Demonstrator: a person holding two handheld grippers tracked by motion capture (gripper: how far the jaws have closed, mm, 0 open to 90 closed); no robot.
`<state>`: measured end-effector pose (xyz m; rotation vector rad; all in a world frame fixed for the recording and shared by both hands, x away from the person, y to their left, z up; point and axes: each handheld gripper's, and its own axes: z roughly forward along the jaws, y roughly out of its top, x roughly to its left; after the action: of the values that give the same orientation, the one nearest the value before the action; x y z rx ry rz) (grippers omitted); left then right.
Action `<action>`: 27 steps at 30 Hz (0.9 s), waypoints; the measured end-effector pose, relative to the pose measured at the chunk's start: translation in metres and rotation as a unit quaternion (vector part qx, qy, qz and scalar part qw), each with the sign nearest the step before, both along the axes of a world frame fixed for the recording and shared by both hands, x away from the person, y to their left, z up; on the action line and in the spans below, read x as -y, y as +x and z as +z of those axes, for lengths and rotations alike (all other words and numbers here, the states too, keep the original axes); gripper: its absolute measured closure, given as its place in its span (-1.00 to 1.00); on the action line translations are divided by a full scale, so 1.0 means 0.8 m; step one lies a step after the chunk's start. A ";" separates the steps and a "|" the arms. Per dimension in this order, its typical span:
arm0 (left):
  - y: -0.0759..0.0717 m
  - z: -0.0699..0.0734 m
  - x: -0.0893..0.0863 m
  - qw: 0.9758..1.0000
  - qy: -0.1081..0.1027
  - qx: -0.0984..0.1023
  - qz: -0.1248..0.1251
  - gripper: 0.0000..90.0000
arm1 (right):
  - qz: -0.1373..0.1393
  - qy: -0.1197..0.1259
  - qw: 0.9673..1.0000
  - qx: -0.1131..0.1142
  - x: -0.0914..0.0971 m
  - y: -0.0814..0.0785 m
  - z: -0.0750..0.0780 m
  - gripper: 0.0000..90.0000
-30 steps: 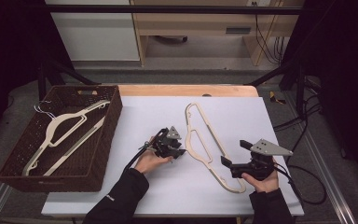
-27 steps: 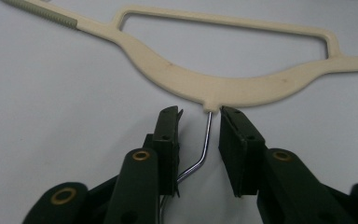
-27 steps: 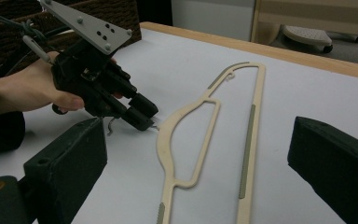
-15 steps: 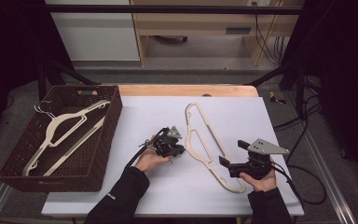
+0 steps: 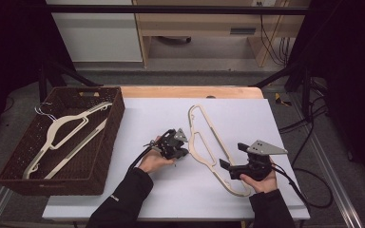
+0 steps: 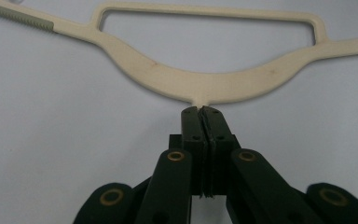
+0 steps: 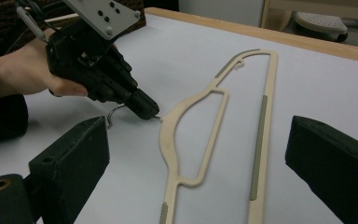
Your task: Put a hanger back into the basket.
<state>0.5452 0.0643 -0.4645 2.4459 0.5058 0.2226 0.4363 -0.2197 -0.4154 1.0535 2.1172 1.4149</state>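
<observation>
A cream plastic hanger [image 5: 209, 137] lies flat on the white table [image 5: 138, 118], its metal hook pointing left. My left gripper [image 5: 186, 151] lies level at the hanger's neck. In the left gripper view the jaws have just been closing and stand together on the thin hook stem [image 6: 200, 103], right below the hanger's curved body [image 6: 200, 86]. The right gripper view shows the same grip, with the left gripper [image 7: 151, 111] on the wire hook [image 7: 114, 111]. My right gripper [image 5: 232, 156] stands open beside the hanger's near end, its wide jaws framing the hanger [image 7: 265, 135] without touching it.
A dark wicker basket [image 5: 116, 114] stands at the table's left with another cream hanger [image 5: 66, 128] inside. Cables trail off the right edge of the table [image 5: 309, 190]. A wooden strip [image 5: 190, 91] runs along the far edge.
The left gripper's jaws have drawn together at the hanger's hook. Both hands stay about where they were.
</observation>
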 end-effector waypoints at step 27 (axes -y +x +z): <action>-0.030 0.053 -0.001 0.999 0.040 -0.006 0.004 0.98 | 0.041 -0.027 0.999 -0.020 -0.061 0.015 -0.022 -0.73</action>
<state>0.5211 0.0649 -0.4225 2.5255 0.5203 0.2362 0.4483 -0.1706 -0.4332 0.9940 2.2378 1.3750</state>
